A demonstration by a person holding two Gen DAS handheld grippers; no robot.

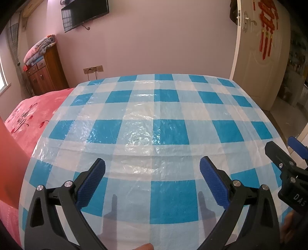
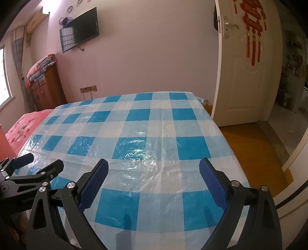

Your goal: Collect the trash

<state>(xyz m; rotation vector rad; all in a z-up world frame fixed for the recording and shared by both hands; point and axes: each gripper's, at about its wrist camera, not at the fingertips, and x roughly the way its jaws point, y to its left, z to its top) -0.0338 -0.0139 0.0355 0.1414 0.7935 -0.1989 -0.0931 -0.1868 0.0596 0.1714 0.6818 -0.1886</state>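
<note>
The left black two-finger gripper with blue ribbed pads hangs just above a glossy blue-and-white checked plastic sheet that covers a table-like surface, its jaws spread wide with nothing between them; its two shadows fall on the sheet directly beneath; the right black two-finger gripper with the same blue pads is likewise spread wide and empty over the same sheet, nearer its right-hand edge; each gripper shows at the margin of the other's view, the two side by side and apart; no piece of trash can be made out on the checked sheet in either view, so where the task's thing lies cannot be told; a fingertip shows at the bottom edge of the left wrist view; to the left of the sheet lies a pink flowered bedspread; beyond it a brown wooden cabinet carries a pile of folded quilts; a flat black television is mounted on the pale wall; a white door with a red hanging ornament stands open on the right, beside a strip of orange-brown wooden floor.
</note>
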